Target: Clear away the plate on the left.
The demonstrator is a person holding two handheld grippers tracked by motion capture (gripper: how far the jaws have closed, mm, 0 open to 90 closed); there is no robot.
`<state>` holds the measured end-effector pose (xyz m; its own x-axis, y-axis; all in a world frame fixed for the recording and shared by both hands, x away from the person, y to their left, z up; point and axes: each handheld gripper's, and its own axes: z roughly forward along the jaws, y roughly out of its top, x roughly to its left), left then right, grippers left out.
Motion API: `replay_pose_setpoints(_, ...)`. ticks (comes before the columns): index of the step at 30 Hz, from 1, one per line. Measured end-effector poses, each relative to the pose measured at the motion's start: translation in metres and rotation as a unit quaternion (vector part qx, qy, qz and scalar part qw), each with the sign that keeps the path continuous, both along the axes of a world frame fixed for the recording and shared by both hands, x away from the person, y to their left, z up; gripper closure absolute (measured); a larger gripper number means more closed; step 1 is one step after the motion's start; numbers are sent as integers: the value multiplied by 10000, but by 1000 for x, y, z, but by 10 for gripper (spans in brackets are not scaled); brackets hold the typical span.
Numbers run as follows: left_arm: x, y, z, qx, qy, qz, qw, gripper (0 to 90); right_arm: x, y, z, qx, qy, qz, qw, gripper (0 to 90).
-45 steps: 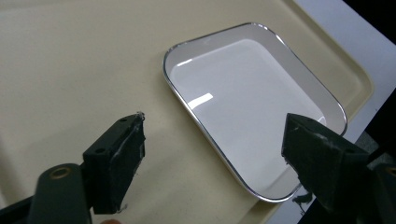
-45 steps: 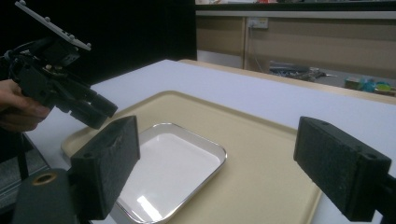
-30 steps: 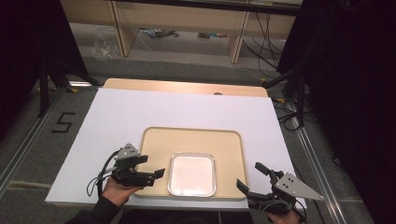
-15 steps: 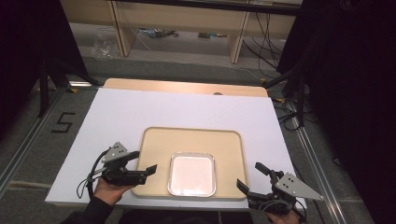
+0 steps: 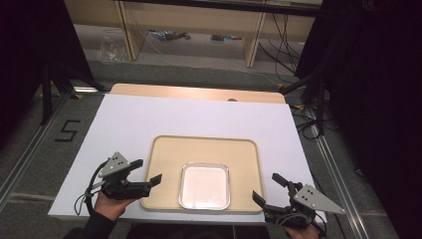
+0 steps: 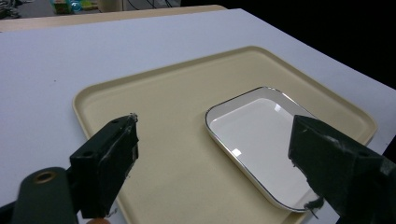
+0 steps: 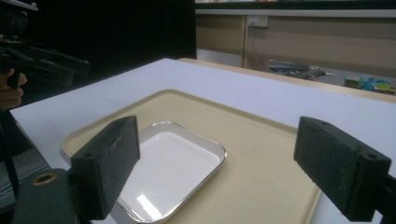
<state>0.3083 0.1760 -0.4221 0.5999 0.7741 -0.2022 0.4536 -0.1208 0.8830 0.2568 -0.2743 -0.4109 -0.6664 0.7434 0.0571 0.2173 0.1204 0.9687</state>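
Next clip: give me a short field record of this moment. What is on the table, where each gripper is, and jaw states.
surface: white table top
tray: beige tray lying flat near the table's near edge
dish: white rectangular dish with a silvery rim, empty, on the near part of the tray
left gripper: at the tray's left edge, jaws open, holding nothing
right gripper: by the tray's near right corner, jaws open, holding nothing
contact: neither gripper touches the dish
background: shelves and cables on the floor beyond the table
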Motion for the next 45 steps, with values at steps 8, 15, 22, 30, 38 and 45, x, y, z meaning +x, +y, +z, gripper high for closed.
replay_pose_setpoints(8, -5, 3, 0, 26, -71, -77, 9999, 156, 0, 1, 0, 23, -3, -2, 10000, 153)
replay_pose_setpoints(15, -10, 3, -1, 31, -137, -105, 9998, 155, 0, 1, 0, 22, -3, -1, 10000, 153)
replay_pose_setpoints(22, -16, 5, -1, 16, -175, -117, 9998, 155, 0, 0, 0, 13, -1, 6, 10000, 153)
replay_pose_setpoints(30, -22, 9, -4, 140, -156, -218, 9995, 156, 0, 1, 0, 28, -3, -7, 10000, 153)
replay_pose_setpoints(38, -35, 14, -6, 103, 16, -102, 9999, 158, 0, 0, 0, 9, 24, -25, 10000, 152)
replay_pose_setpoints(45, -43, 11, -6, 175, 2, -156, 9997, 157, 1, 0, -1, 13, 38, -41, 10000, 153)
